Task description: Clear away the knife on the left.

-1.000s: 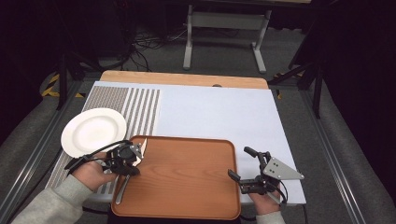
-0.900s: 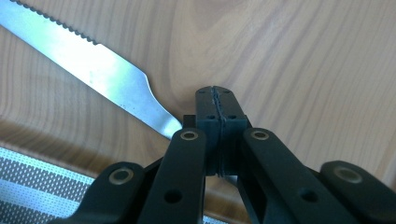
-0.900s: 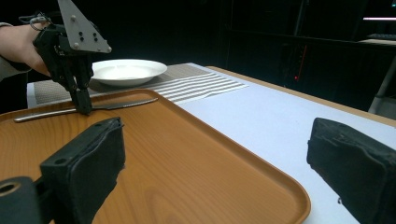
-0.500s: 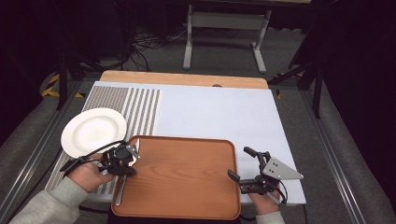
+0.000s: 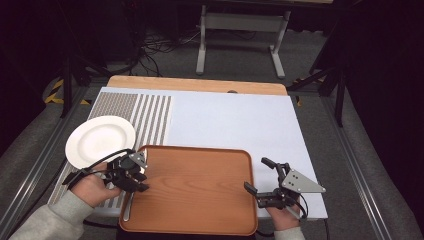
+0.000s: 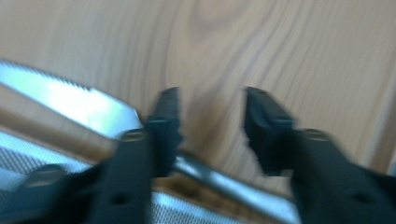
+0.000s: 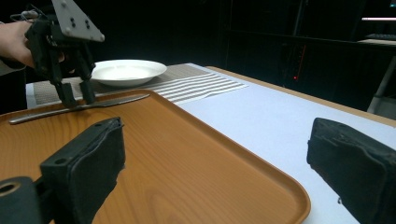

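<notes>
We have the table knife (image 7: 79,108) lying along the left rim of the wooden tray (image 5: 195,200), its serrated blade toward the far end and its handle toward the person. In the high view it shows as a thin silver line (image 5: 128,207) by the tray's near left corner, its long axis running near to far, roughly parallel to the tray's left edge.

Right over it sits the left gripper (image 5: 141,176), and its jaws have just been opening. In the left gripper view (image 6: 210,133) they stand apart, with the knife's shaft (image 6: 219,184) crossing low in front of them and the blade (image 6: 74,100) off to the left of that view. We see one jaw close against the metal there, but the pads are not pinching it. From the right gripper view, those jaws (image 7: 77,95) hang just above the knife, one on each side.

The right gripper (image 5: 262,175) waits at the tray's near right corner, jaws spread wide on nothing, well away from the knife. So the left hand is clearly the nearer one.

Beyond the knife, a white plate (image 5: 100,141) rests on the striped placemat (image 5: 150,112), just off the tray's far left corner.
</notes>
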Demonstrator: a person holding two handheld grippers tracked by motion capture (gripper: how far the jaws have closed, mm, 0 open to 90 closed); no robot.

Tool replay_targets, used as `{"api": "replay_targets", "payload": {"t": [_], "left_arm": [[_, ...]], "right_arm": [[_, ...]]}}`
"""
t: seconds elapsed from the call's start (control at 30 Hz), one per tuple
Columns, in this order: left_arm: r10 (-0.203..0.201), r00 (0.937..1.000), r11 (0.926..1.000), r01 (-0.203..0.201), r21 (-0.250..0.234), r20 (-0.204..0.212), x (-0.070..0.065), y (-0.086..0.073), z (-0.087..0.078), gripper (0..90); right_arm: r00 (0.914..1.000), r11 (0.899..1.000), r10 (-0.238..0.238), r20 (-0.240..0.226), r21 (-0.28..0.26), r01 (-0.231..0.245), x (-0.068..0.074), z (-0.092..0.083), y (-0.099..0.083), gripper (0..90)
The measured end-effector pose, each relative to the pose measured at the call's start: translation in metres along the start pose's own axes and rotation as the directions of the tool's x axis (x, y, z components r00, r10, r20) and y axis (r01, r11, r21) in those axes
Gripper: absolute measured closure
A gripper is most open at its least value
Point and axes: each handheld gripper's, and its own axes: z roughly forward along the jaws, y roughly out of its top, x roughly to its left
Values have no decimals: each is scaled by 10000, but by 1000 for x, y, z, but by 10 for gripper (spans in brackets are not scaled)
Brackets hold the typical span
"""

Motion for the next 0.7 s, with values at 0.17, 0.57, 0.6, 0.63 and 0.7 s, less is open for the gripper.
{"api": "replay_targets", "payload": {"t": [0.17,0.57,0.6,0.63,0.7], "left_arm": [[-116,9999,9933,110,-1150,-48,0,-3,-9,289],[-90,9937,9309,-323,-3639,-1114,-11,-22,-22,26],[-36,9939,9151,-413,-4010,-1105,-12,-26,-23,21],[-43,9942,9016,-427,-4305,-1075,-13,-28,-24,7],[-10,9948,8737,-486,-4841,-1017,-15,-34,-26,4]], "right_arm": [[10000,10000,33,32,11,-33,0,0,0,49],[10000,10000,67,-18,69,-67,-2,1,-2,49],[10000,9999,88,-13,75,-88,-1,1,-2,49],[10000,9999,94,-21,78,-94,-2,1,-2,49],[10000,9999,82,-11,94,-82,-2,1,-2,49]]}}
